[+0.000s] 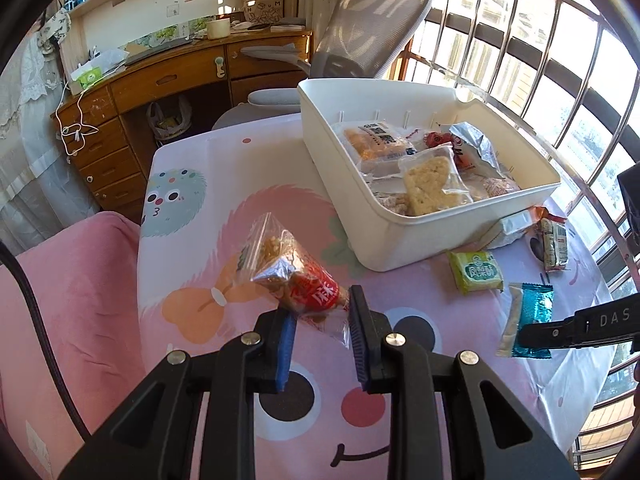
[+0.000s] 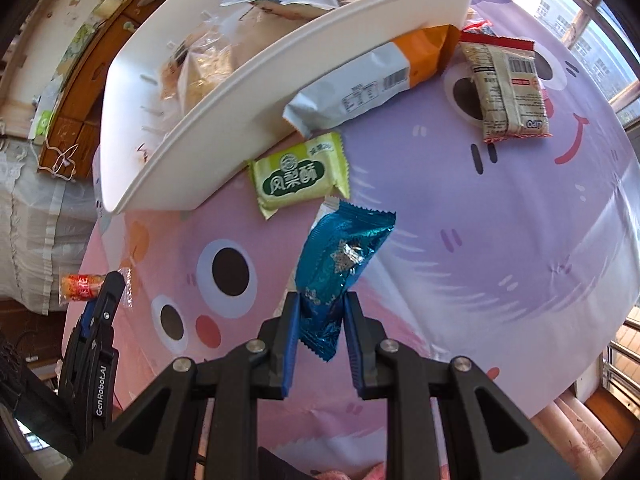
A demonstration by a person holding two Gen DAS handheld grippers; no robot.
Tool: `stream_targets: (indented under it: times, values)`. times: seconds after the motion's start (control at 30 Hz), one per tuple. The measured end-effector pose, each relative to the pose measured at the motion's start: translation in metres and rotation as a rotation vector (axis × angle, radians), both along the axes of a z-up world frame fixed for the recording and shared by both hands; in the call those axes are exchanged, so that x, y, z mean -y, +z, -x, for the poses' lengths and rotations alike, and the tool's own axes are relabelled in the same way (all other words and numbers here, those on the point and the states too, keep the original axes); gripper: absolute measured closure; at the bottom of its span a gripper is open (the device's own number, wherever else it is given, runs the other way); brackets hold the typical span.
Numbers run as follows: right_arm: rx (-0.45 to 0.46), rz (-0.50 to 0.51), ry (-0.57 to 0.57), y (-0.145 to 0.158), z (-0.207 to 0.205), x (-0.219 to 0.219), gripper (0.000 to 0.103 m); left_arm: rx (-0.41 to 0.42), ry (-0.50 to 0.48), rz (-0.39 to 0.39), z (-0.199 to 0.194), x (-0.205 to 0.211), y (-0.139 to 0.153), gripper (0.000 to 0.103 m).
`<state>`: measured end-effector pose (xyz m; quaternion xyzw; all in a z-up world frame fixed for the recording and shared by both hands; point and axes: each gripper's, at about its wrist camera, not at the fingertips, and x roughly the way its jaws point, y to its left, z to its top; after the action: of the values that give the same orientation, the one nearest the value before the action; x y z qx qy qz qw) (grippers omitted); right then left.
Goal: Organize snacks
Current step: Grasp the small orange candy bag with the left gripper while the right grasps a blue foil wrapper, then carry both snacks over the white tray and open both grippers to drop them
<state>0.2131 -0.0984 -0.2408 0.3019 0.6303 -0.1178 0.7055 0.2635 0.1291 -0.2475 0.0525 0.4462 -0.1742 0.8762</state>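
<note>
My left gripper (image 1: 320, 312) is shut on a clear snack bag with a red label (image 1: 298, 280) and holds it above the table; it also shows in the right wrist view (image 2: 82, 287). My right gripper (image 2: 322, 306) is shut on a blue foil packet (image 2: 340, 264) and holds it above the table; the packet also shows in the left wrist view (image 1: 534, 316). A white bin (image 1: 372, 224) with several snacks in it stands ahead. A green packet (image 2: 300, 174), a grey-and-orange packet (image 2: 368, 84) and a beige packet with red ends (image 2: 508, 88) lie on the table beside the bin (image 2: 248, 92).
The table has a pink and purple cartoon cloth (image 1: 224, 208). A grey office chair (image 1: 360, 40) and a wooden desk (image 1: 160, 76) stand behind it. A barred window (image 1: 540, 52) is on the right. A pink cushion (image 1: 72, 300) is at the left.
</note>
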Motion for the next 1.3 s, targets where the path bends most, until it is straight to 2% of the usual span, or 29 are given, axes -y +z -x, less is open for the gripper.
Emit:
stream_targets:
  times: [0.2, 0.63, 0.9, 1.3]
  values:
    - [0.086, -0.033, 0.123, 0.023, -0.013, 0.008, 0.081, 0.000, 0.011, -0.021, 0.024, 0.019, 0.025, 0.080]
    - [0.300, 0.052, 0.366, 0.078, -0.039, 0.080, 0.081, -0.007, 0.030, -0.036, 0.034, 0.089, 0.070, 0.080]
    - [0.387, 0.089, 0.388, 0.099, -0.066, 0.123, 0.081, 0.050, 0.034, -0.038, 0.012, 0.129, 0.089, 0.080]
    - [0.427, 0.080, 0.374, 0.093, -0.105, 0.182, 0.081, 0.072, 0.067, -0.062, -0.045, 0.171, 0.090, 0.079]
